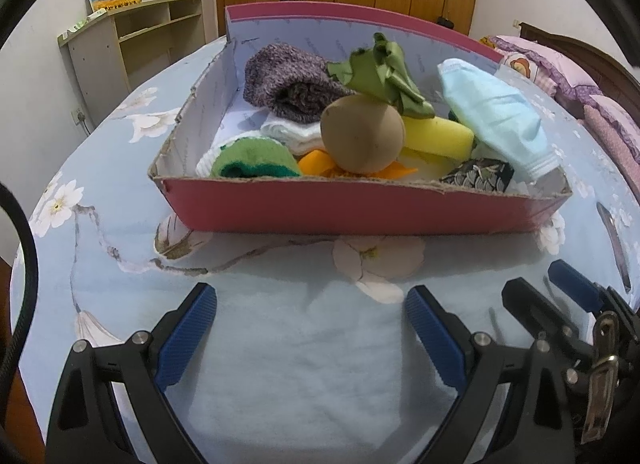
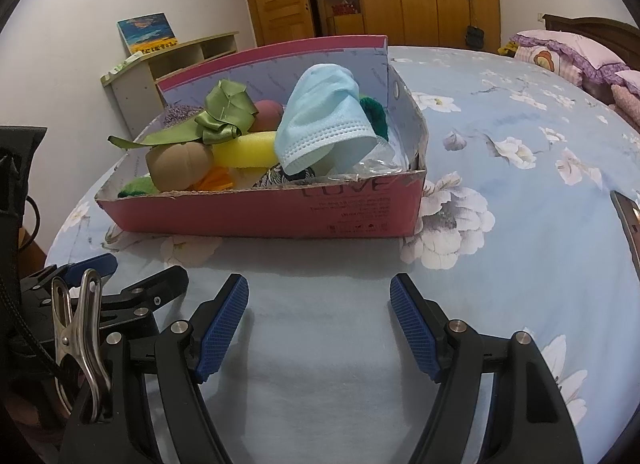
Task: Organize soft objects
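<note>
With both the left gripper (image 1: 310, 334) and right gripper (image 2: 318, 328) spread apart and empty, every soft item visible already sits in the pink cardboard box (image 1: 360, 210), so sorting looks essentially finished

Left gripper (image 1: 311, 314) and right gripper (image 2: 319, 306) hover side by side, fingers spread.
</note>
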`<state>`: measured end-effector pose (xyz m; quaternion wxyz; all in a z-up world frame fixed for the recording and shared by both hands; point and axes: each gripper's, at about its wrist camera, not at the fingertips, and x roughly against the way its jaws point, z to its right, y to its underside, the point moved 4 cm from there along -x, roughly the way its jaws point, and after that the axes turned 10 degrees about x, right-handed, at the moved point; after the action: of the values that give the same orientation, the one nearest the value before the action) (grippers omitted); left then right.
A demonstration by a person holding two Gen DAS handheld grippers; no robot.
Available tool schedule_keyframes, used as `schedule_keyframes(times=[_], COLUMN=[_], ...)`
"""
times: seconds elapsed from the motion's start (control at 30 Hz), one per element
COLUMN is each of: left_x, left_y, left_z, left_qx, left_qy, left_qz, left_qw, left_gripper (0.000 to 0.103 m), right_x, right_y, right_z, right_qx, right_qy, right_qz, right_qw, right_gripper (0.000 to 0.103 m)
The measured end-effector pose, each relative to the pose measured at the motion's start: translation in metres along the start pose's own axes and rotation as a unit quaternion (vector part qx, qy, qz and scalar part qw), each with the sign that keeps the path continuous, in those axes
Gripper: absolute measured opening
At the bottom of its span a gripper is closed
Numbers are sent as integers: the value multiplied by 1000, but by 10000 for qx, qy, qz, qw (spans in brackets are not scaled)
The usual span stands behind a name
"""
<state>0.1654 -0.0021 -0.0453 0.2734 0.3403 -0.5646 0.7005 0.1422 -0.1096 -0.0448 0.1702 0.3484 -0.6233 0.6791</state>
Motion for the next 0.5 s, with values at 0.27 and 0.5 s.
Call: schedule_keyframes(times=[0.27,0.5], left_x=[0,-2], left_y=[0,0], left_z=[4,4], left_qx=[-2,8], left_qy=[-20,-16], left_qz=[15,-3], left_qw=[10000,10000], left_gripper=[98,98], right_x=[-2,-3], right_y=[1,2], right_z=[3,4], right_qx=[-48,-64], right_qy=[-14,-17], right_qz=[-26,-43], right_qw=[10000,10000], right_gripper=[75,75])
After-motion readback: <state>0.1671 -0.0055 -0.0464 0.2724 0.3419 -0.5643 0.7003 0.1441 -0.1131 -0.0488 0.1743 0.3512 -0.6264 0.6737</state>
